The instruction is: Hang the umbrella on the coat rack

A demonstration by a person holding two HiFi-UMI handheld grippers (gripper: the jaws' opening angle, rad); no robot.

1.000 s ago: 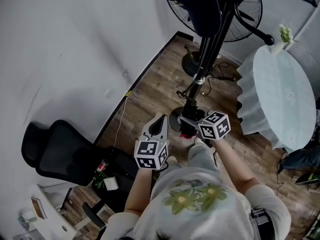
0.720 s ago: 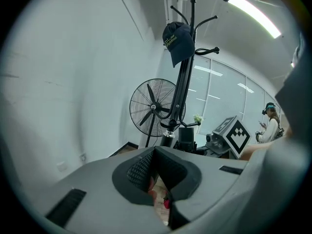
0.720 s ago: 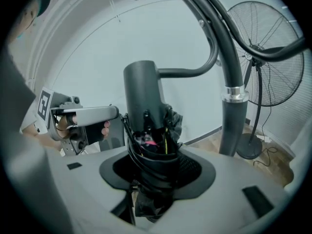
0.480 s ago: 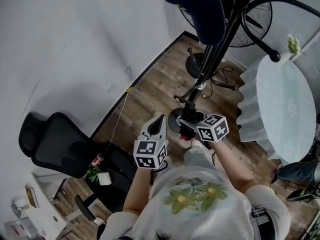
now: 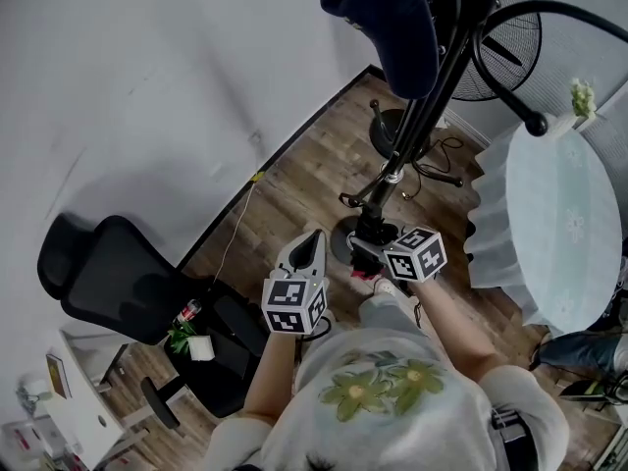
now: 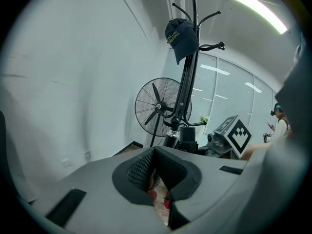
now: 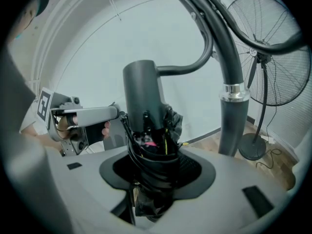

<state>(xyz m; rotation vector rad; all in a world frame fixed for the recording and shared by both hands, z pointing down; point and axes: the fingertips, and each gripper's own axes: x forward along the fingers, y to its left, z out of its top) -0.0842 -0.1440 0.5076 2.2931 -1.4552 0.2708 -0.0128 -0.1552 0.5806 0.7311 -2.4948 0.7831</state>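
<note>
The right gripper squeezes the folded black umbrella low down, just beside the pole of the coat rack, while the left gripper has its jaws pressed together, holding nothing.

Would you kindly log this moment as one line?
right gripper: shut on umbrella | left gripper: shut, empty | coat rack: cap hung, umbrella not yet hung

Right gripper lower centre, jaws clamped on folded black umbrella; its grey handle upright, mid-frame. Coat rack pole just right of it. Fan upper right. Left gripper at left.
</note>
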